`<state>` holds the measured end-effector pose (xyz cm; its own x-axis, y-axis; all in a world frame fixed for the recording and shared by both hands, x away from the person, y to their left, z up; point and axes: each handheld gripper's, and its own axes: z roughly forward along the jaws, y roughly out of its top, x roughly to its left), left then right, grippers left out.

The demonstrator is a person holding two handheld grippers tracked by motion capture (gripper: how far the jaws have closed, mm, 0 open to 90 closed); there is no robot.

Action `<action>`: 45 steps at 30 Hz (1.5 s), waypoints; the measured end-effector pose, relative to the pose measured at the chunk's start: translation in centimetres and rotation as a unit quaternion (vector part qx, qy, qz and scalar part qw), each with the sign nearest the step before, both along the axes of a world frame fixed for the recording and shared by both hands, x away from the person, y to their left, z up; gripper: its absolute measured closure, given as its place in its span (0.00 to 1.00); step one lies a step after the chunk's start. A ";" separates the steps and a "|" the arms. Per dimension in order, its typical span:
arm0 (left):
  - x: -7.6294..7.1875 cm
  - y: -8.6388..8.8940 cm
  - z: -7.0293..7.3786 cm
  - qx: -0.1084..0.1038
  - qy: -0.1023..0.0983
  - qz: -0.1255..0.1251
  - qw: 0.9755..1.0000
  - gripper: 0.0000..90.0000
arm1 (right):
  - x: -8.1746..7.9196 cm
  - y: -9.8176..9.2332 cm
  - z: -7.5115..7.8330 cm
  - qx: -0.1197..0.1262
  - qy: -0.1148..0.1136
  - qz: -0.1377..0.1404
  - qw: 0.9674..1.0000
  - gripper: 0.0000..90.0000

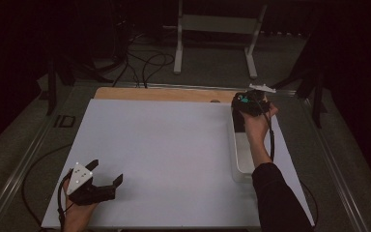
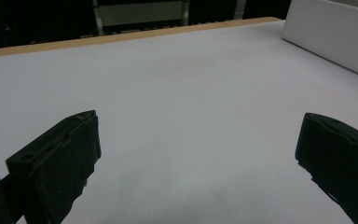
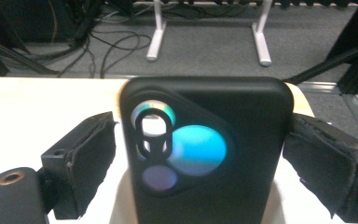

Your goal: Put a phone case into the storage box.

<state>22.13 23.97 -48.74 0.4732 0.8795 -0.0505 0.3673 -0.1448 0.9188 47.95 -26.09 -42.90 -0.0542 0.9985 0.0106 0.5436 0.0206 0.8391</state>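
the right gripper [image 1: 244, 105] is clamped on an upright black phone [image 3: 207, 154] over the far end of the white tray [image 1: 244, 169] at the table's right side, while the left gripper [image 1: 107, 175] rests well apart from the tray, near the table's front edge, jaws spread.

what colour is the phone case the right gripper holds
Black phone case, its round cutouts glinting teal; clearest in the right gripper view.

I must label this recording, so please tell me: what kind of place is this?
Probably a lab or recording workspace, not a home. A white-covered table stands on grey carpet, loose cables trail on the floor behind it, and a white metal stand stands beyond them in a dark room.
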 end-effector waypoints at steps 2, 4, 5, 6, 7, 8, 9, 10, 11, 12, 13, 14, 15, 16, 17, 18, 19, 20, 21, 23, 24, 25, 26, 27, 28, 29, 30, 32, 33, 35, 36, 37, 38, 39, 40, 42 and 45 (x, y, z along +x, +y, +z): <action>0.0 0.0 0.0 0.001 0.000 0.000 1.000 0.01 | 0.0 0.0 0.0 0.001 -0.001 0.001 1.000 0.10; 0.0 -0.1 0.0 0.001 0.000 -0.001 1.000 0.01 | 0.0 -0.2 0.2 0.002 -0.006 -0.001 1.000 0.10; 0.0 -0.1 0.0 0.002 0.001 -0.002 1.000 0.01 | 0.0 -0.2 0.2 0.001 -0.007 -0.002 1.000 0.10; 0.0 0.0 0.0 0.002 0.001 -0.002 1.000 0.01 | -0.1 -0.2 0.3 0.000 -0.008 -0.003 1.000 0.10; 0.0 0.0 0.0 0.002 0.001 -0.002 1.000 0.01 | -0.2 -0.3 0.4 0.000 -0.013 -0.004 1.000 0.10; 0.0 0.0 0.0 0.001 0.000 -0.001 1.000 0.01 | -0.2 -0.3 0.5 0.000 -0.016 -0.004 1.000 0.10; 0.0 0.0 0.0 0.001 0.000 -0.001 1.000 0.01 | -0.3 -0.4 0.6 0.000 -0.017 -0.004 1.000 0.10; 0.0 0.0 0.0 0.001 0.001 -0.001 1.000 0.01 | -0.4 -0.4 0.7 -0.001 -0.018 -0.003 1.000 0.10; 0.0 0.0 0.0 0.001 0.000 -0.001 1.000 0.01 | -0.4 -0.5 0.8 -0.001 -0.019 -0.002 1.000 0.10; 0.0 0.0 0.0 0.002 0.001 -0.001 1.000 0.01 | -0.6 -0.5 0.9 -0.003 -0.019 0.001 1.000 0.10; 0.0 0.0 0.0 0.002 0.001 -0.001 1.000 0.01 | -0.7 -0.5 1.0 -0.005 -0.020 0.002 1.000 0.10; 0.0 0.0 0.0 0.002 0.001 -0.001 1.000 0.01 | -0.8 -0.5 1.1 -0.006 -0.021 0.004 1.000 0.10; 0.0 0.0 0.0 0.002 0.000 -0.001 1.000 0.01 | -0.9 -0.5 1.3 -0.007 -0.020 0.007 1.000 0.10; 0.0 -0.1 0.0 0.002 0.000 -0.001 1.000 0.01 | -1.1 -0.5 1.4 -0.009 -0.021 0.010 1.000 0.10; 0.0 -0.1 0.0 0.002 0.000 -0.001 1.000 0.01 | -1.3 -0.5 1.6 -0.008 -0.023 0.014 1.000 0.10; 0.0 -0.1 0.0 0.002 0.000 0.000 1.000 0.01 | -1.4 -0.5 1.7 -0.009 -0.024 0.019 1.000 0.10; 0.0 -0.1 0.0 0.002 0.000 -0.001 1.000 0.01 | -1.6 -0.4 1.8 -0.010 -0.022 0.025 0.999 0.10; 0.0 -0.1 0.0 0.002 0.000 -0.001 1.000 0.01 | -1.6 -0.4 1.8 -0.010 -0.022 0.025 0.999 0.10; 0.0 -0.1 0.0 0.003 0.000 -0.002 1.000 0.01 | -1.8 -0.3 2.0 -0.011 -0.019 0.034 0.999 0.10; 0.0 -0.2 0.0 0.004 0.000 -0.002 1.000 0.01 | -2.4 0.1 2.3 -0.012 -0.011 0.063 0.998 0.10; 0.0 -0.2 0.0 0.005 -0.001 -0.002 1.000 0.01 | -2.7 0.2 2.4 -0.015 -0.006 0.073 0.997 0.10; 0.0 -0.2 0.0 0.005 -0.001 -0.002 1.000 0.01 | -2.7 0.2 2.4 -0.015 -0.006 0.073 0.997 0.10; 0.0 -0.2 0.0 0.006 -0.002 -0.002 1.000 0.01 | -3.0 0.5 2.5 -0.020 -0.003 0.082 0.996 0.10; 0.0 -0.3 0.0 0.008 -0.002 -0.002 1.000 0.00 | -3.4 0.8 2.6 -0.029 -0.004 0.092 0.995 0.10; 0.0 -0.3 0.1 0.009 -0.002 -0.001 1.000 0.00 | -3.7 1.0 2.7 -0.030 -0.005 0.100 0.994 0.10; 0.0 -0.3 0.1 0.011 -0.003 -0.001 1.000 0.00 | -3.9 1.1 2.8 -0.029 -0.005 0.108 0.994 0.10; 0.0 -0.4 0.1 0.013 -0.004 -0.002 1.000 0.00 | -4.4 1.3 3.0 -0.029 -0.008 0.119 0.992 0.10; 0.0 -0.5 0.1 0.018 -0.004 -0.001 1.000 0.00 | -5.2 1.6 3.3 -0.022 -0.011 0.135 0.991 0.10; 0.0 -0.5 0.1 0.021 -0.005 -0.002 1.000 0.00 | -5.6 1.7 3.4 -0.020 -0.013 0.142 0.990 0.10; 0.0 -0.7 0.1 0.024 -0.005 -0.003 1.000 0.00 | -6.6 2.0 3.5 -0.013 -0.010 0.152 0.988 0.10; 0.0 -0.7 0.1 0.027 -0.005 -0.003 1.000 0.00 | -7.0 2.1 3.5 -0.011 -0.009 0.156 0.988 0.10; 0.0 -0.8 0.1 0.030 -0.005 -0.005 1.000 0.00 | -7.4 2.2 3.5 -0.007 -0.011 0.162 0.987 0.10; 0.0 -0.8 0.1 0.031 -0.005 -0.005 0.999 0.00 | -8.0 2.3 3.5 -0.005 -0.012 0.167 0.986 0.10; 0.0 -0.8 0.1 0.032 -0.005 -0.005 0.999 0.00 | -8.4 2.4 3.5 -0.005 -0.013 0.171 0.985 0.10; 0.0 -0.8 0.1 0.032 -0.006 -0.005 0.999 0.00 | -8.9 2.5 3.5 -0.004 -0.014 0.176 0.984 0.10; 0.0 -0.8 0.1 0.032 -0.006 -0.005 0.999 0.00 | -10.0 2.7 3.5 0.000 -0.016 0.179 0.984 0.10; 0.0 -0.8 0.2 0.032 -0.006 -0.004 0.999 0.00 | -11.3 2.8 3.4 -0.003 -0.022 0.185 0.982 0.10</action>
